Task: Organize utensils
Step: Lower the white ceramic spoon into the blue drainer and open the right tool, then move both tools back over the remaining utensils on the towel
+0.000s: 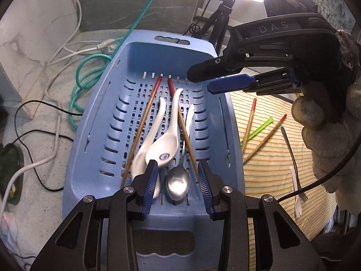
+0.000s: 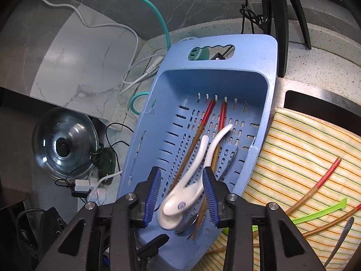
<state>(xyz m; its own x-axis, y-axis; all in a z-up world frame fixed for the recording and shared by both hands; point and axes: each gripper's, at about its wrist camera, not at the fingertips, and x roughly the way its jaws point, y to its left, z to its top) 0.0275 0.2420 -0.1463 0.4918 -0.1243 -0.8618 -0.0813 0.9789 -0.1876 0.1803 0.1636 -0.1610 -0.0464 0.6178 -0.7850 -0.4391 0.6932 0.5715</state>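
Note:
A blue slotted basket (image 1: 112, 122) (image 2: 171, 103) holds two white ceramic spoons (image 1: 167, 140) (image 2: 191, 180), a metal spoon (image 1: 178, 183), two red-tipped chopsticks (image 1: 146, 117) (image 2: 206, 115) and a white utensil (image 1: 190, 115). My left gripper (image 1: 178, 180) is open and empty above the basket's near end. My right gripper (image 1: 200, 83) (image 2: 182, 192) is open and empty over the basket. On the striped cloth (image 1: 270, 162) (image 2: 293, 149) lie two more chopsticks (image 1: 250, 119) (image 2: 315, 187), a green stick (image 1: 259, 129) (image 2: 315, 213), a metal fork (image 1: 293, 158) and a white plastic fork (image 1: 296, 196).
Green (image 1: 90, 72) and white (image 1: 67, 52) cables lie left of the basket on the stone counter. A glass pot lid (image 2: 65, 142) and plugs (image 2: 94, 189) sit far left. A tripod (image 1: 221, 20) and lamp stand behind the basket.

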